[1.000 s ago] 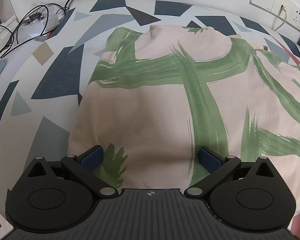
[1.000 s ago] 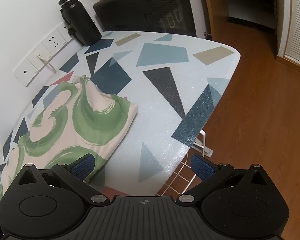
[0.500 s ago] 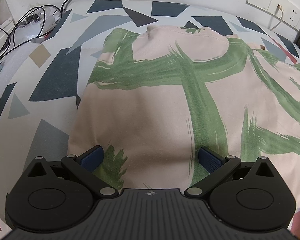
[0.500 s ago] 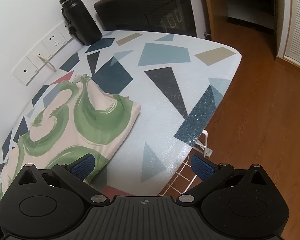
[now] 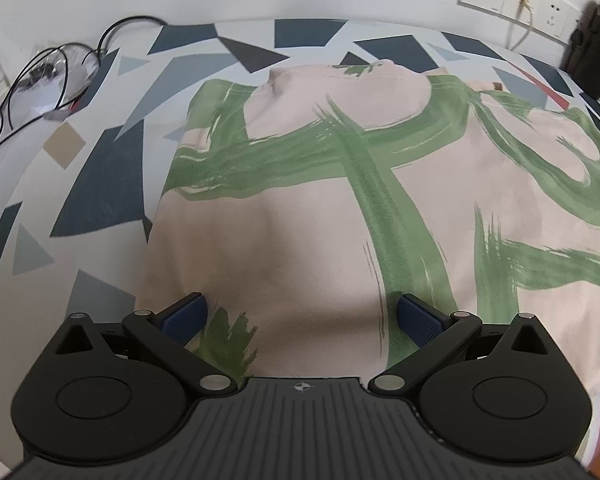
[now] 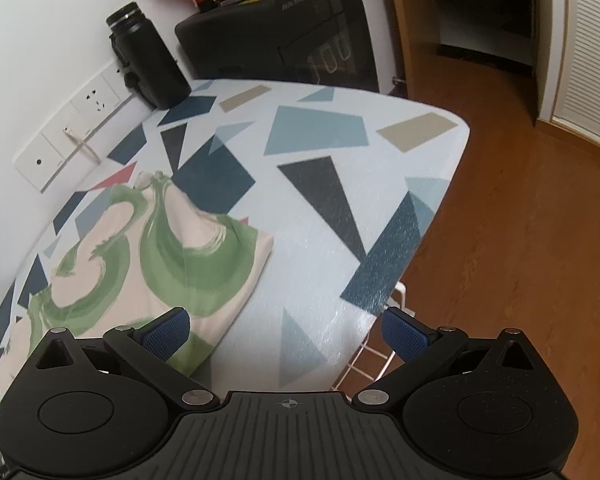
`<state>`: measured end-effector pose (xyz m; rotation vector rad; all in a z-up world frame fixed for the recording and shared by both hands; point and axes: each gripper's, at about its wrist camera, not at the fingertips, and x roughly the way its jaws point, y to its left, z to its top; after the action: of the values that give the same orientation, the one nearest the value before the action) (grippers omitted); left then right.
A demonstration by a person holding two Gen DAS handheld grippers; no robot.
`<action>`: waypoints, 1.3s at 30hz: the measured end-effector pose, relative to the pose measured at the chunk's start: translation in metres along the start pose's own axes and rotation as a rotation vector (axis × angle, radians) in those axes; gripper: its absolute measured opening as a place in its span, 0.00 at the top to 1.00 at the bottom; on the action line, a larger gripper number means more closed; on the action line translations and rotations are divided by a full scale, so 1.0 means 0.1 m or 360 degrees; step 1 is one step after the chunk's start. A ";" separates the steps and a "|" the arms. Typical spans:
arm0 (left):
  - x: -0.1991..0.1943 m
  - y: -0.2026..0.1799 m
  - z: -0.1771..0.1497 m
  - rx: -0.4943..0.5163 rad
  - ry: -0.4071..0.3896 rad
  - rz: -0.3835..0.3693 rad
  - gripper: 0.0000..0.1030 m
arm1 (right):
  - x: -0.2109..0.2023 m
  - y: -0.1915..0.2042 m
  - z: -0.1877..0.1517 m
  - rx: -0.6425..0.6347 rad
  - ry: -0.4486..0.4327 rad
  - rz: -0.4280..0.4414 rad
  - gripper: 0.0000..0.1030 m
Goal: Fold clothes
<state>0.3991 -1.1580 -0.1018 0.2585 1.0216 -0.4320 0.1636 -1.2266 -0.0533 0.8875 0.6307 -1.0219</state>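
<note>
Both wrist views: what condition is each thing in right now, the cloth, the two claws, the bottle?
Pink and green garment: lying flat on the patterned table, held by neither gripper.
Left gripper: open, over the garment's near edge.
Right gripper: open, empty, over bare tabletop.
Black bottle: upright, lid on.

White plastered wall [image 6: 28, 64] with white socket plates [image 6: 66, 130] up and left of the right gripper. Brown wooden floor [image 6: 520, 260] to its right; white louvred door [image 6: 588, 48] far right. Black boxy cabinet [image 6: 284, 36] straight ahead. Black tangled cables [image 5: 52, 76] far left of the left gripper.
</note>
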 end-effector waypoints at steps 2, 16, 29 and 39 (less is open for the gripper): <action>-0.03 0.00 0.00 0.0024 -0.0027 -0.0028 0.00 | -0.01 0.00 0.03 0.0016 -0.0022 -0.0005 0.01; -0.25 -0.02 0.15 0.0168 -0.0311 -0.0274 0.00 | -0.08 0.19 0.12 0.0063 -0.0128 -0.0017 0.01; -0.10 0.25 0.28 0.0104 -0.0278 -0.0358 0.00 | -0.14 0.45 0.26 0.0049 -0.0230 -0.0022 0.01; 0.02 0.43 0.30 0.0028 -0.0112 -0.0502 0.00 | 0.02 0.63 0.27 0.0047 -0.0194 -0.0006 0.01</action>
<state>0.4429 -1.1327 -0.0886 0.0962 0.9928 -0.7311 0.2229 -1.2355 -0.0207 0.8435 0.5162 -1.0828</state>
